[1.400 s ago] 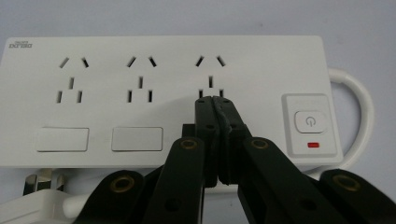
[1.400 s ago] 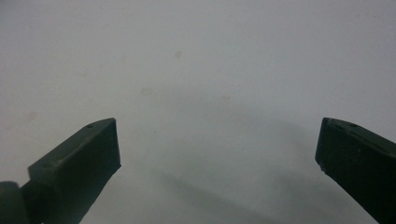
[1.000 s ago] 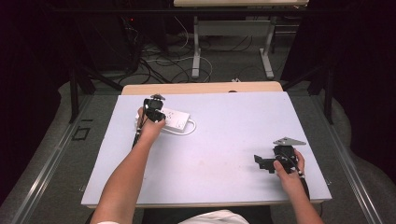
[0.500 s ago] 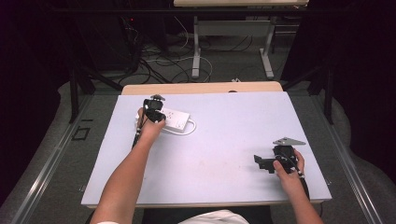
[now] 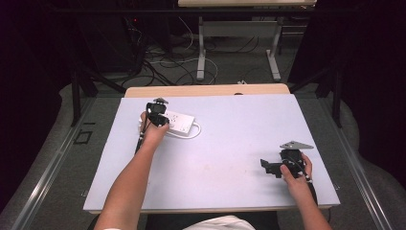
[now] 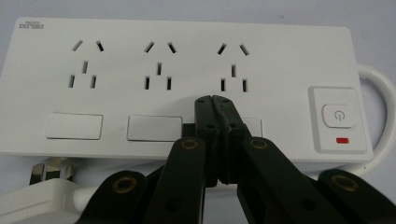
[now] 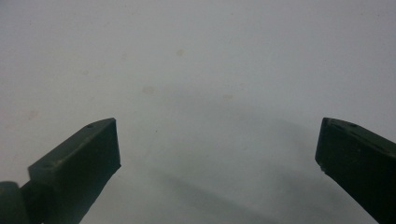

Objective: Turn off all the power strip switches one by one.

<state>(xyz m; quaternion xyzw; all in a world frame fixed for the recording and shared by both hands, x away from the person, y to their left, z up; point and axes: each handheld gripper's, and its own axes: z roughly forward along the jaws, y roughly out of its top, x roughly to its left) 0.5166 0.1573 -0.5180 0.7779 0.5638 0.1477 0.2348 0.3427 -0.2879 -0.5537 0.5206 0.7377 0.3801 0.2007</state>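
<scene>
A white power strip lies at the far left of the worktop, its long axis running across the left gripper's line of sight. The left gripper, jaws pressed together with nothing between them, has its tips over the strip's near edge, between the middle and right sockets. The power button sits just to their right, the plug at lower left. The right gripper is spread wide over bare worktop, well apart, so the left hand is much nearer.

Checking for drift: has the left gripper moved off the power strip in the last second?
No. The left gripper stays over the power strip, near the table's far left.
</scene>
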